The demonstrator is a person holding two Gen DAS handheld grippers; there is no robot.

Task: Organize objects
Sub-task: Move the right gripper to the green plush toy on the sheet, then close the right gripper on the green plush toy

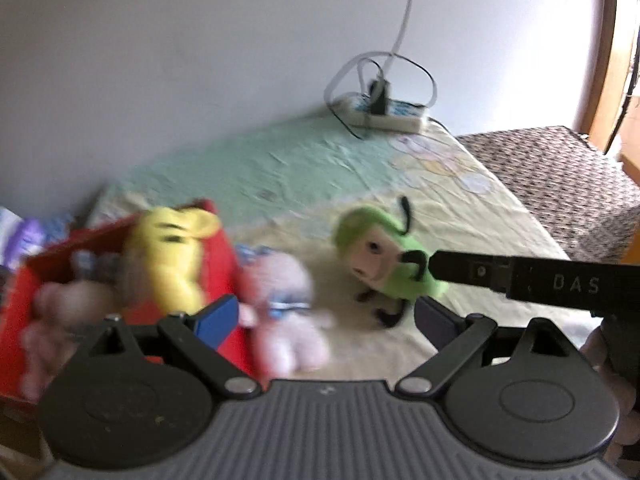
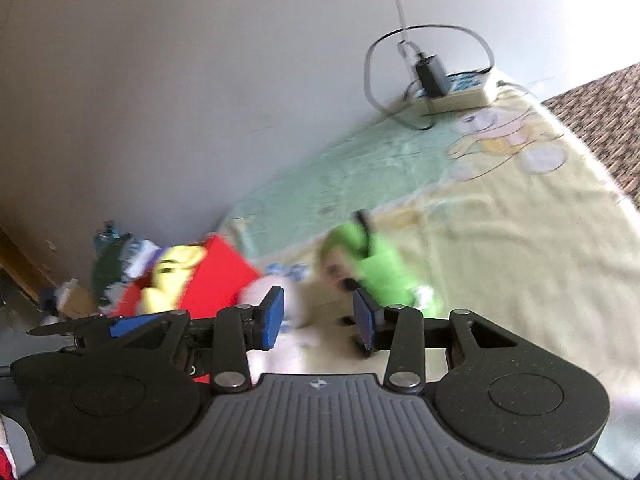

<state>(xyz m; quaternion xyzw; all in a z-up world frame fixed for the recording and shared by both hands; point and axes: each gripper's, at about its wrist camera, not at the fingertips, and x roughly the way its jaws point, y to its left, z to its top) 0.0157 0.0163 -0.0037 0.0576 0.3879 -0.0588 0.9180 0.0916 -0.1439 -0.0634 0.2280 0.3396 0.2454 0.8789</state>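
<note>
- Left claw (image 1: 326,316): released, spread wide before the red box (image 1: 218,264).
- Right claw (image 2: 319,318): released, near green plush (image 2: 380,268); finger lettered "DAS" (image 1: 576,283).

Yellow plush (image 1: 172,256) in red box (image 1: 216,240); pink plush (image 1: 284,304) beside; green plush (image 1: 384,256) on bed

red box (image 1: 218,252) with a yellow plush (image 1: 172,256) in it, pale pink plush (image 1: 286,308) beside, bright green plush (image 1: 384,256) with black bits, sheet (image 1: 320,168) mint green and pale yellow with cartoon prints, blue gripper pads (image 2: 274,316)
</note>
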